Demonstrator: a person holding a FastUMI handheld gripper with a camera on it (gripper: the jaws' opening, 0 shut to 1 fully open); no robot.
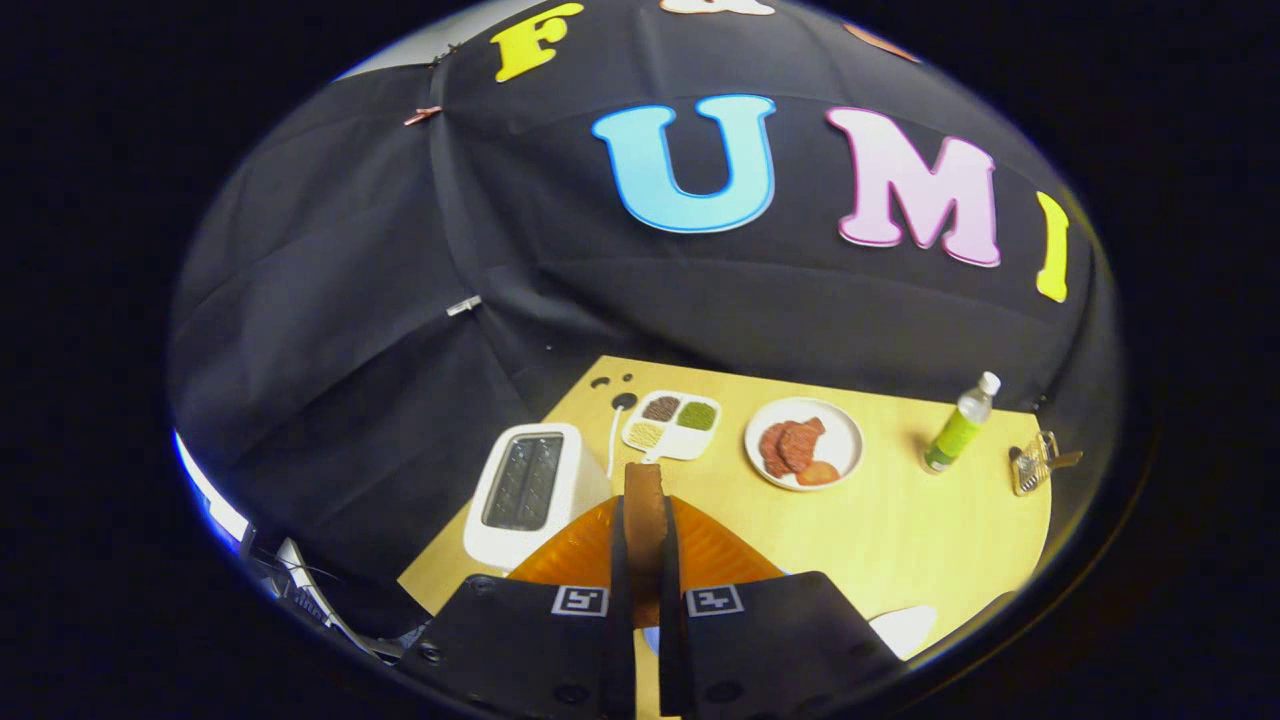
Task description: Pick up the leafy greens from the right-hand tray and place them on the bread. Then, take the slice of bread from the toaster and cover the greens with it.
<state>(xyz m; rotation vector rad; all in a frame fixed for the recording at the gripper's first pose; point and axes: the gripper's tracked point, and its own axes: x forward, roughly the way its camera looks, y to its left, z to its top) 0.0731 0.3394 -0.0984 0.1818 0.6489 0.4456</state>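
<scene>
Second step in hand: fingers (643,590) pinching bread slice (643,505) edge-on, slice standing upright between them, lifted clear above table (900,530). Toaster (530,490) sitting just left of fingers, slots looking empty. Plate (845,440) of meat-like pieces lying beyond (greens target not made out here). Next move, judging: carrying slice over greens, tipping it flat, lowering, spreading fingers.
</scene>
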